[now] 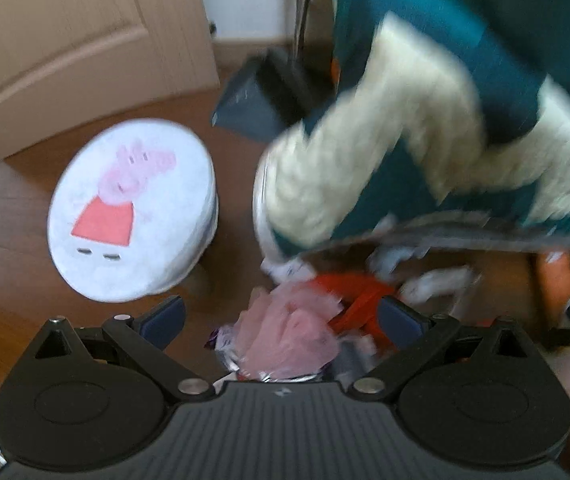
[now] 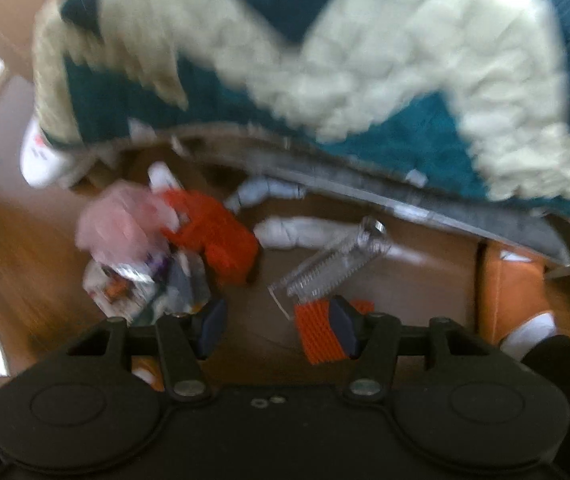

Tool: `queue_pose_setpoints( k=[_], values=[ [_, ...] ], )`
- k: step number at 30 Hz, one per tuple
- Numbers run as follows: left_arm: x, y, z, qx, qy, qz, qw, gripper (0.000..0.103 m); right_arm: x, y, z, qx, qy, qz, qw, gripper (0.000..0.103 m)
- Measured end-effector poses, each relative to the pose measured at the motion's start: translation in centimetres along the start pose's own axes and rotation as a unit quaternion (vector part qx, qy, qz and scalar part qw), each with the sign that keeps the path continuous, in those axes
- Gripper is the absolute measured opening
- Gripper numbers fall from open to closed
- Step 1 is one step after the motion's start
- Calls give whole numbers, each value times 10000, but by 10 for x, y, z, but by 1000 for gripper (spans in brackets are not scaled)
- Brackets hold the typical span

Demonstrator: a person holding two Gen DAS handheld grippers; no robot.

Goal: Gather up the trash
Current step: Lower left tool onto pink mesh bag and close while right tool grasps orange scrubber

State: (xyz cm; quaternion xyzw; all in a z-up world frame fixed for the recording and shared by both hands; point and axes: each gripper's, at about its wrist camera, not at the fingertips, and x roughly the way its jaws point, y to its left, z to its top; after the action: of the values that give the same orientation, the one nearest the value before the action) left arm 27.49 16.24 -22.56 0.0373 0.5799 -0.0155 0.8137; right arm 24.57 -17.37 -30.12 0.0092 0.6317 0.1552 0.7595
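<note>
Both tools stand open: left tool (image 1: 283, 318) over the pink bag (image 1: 289, 332), right tool (image 2: 277, 326) beside it, near the clear box (image 2: 337, 264)

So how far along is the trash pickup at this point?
Nothing looks collected yet, and no bin or bag shows in either view. The left gripper is open around the pink plastic wrapper; whether it touches is unclear. The right gripper is open and empty. Left on the floor: the orange mesh piece, clear plastic container and white crumpled paper.
</note>
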Motion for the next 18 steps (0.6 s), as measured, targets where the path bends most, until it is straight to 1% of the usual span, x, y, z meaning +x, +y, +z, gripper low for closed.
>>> queue_pose_setpoints(
  k=[4, 9, 13, 18],
  values=[
    [55, 5, -18, 84, 364, 106, 9992, 103, 59, 2, -11, -294, 374, -228, 9986, 57],
    [105, 5, -35, 121, 771, -33, 9969, 103, 115, 8, -24, -778, 865, -466, 9921, 57],
    [141, 5, -40, 156, 1011, 46, 9947, 103, 143, 11, -30, -948, 1137, -528, 9876, 56],
    [180, 5, -40, 87, 1183, -54, 9929, 103, 165, 10, -32, -944, 1294, -500, 9858, 56]
  ],
)
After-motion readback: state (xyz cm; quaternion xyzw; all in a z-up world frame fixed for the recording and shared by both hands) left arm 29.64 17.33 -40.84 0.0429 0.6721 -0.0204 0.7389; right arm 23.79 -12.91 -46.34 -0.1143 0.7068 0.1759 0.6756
